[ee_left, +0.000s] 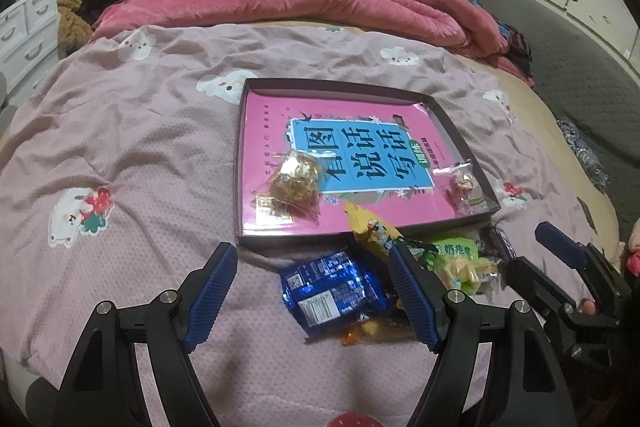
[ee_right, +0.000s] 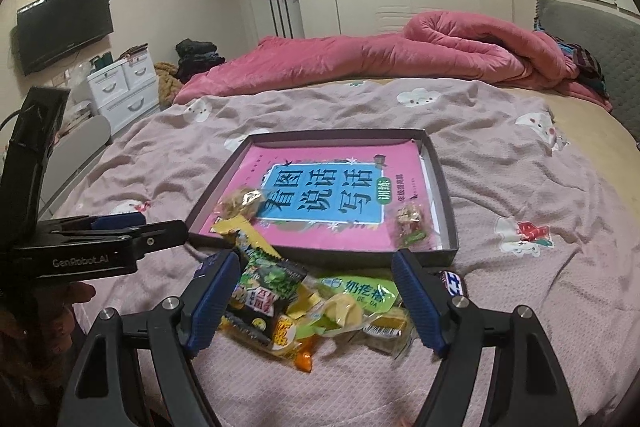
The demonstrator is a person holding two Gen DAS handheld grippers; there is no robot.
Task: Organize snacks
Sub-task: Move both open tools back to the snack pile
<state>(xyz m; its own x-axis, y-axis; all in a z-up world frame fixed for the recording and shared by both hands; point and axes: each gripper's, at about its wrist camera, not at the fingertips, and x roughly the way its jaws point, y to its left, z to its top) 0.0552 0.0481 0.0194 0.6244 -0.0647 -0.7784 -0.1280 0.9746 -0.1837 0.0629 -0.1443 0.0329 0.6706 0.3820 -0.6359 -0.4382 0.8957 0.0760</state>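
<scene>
A shallow dark box (ee_left: pixel 460 131) (ee_right: pixel 446 187) lies on the bed with a pink book inside. A gold-wrapped snack (ee_left: pixel 294 175) (ee_right: pixel 240 203) and a small clear-wrapped candy (ee_left: pixel 464 187) (ee_right: pixel 412 221) lie in it. In front of the box is a pile of snacks: a blue packet (ee_left: pixel 332 287), a yellow packet (ee_left: pixel 370 225), a dark green packet (ee_right: pixel 272 283) and a light green packet (ee_left: pixel 456 255) (ee_right: pixel 360 291). My left gripper (ee_left: pixel 312 291) is open, its jaws either side of the blue packet. My right gripper (ee_right: pixel 316 299) is open over the pile, holding nothing.
The bed has a mauve cover (ee_left: pixel 140 131) with cartoon prints. A pink quilt (ee_right: pixel 400 55) is bunched at the far side. A grey headboard (ee_right: pixel 592 47) stands at the right, white drawers (ee_right: pixel 124 87) and a TV (ee_right: pixel 64 27) at the left.
</scene>
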